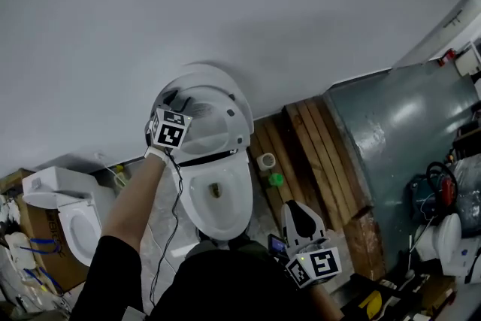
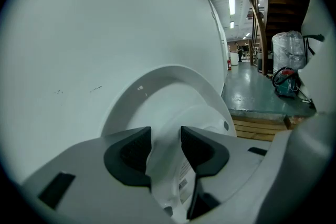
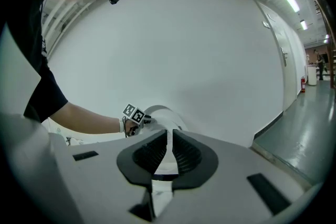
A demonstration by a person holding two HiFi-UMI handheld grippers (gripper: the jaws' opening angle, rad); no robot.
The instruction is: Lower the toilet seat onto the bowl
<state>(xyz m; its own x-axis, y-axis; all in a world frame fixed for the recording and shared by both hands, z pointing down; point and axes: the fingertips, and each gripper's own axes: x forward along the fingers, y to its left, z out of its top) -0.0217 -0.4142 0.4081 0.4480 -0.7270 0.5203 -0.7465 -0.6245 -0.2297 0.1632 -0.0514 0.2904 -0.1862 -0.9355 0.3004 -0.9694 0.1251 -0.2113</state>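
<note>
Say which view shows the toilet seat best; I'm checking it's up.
Head view: the toilet seat stands raised behind the bowl. Left gripper view shows only its rim; right gripper view, a distant glimpse.

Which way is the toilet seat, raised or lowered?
Raised: the toilet seat stands tilted back above the bowl, whose rim lies bare.

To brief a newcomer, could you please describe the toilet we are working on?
Two toilets stand at the foot of the big white wall. Ours is the middle toilet, beside the wooden planks. Unlike its neighbour by the cardboard boxes, it has the left tongs at its raised seat.
</note>
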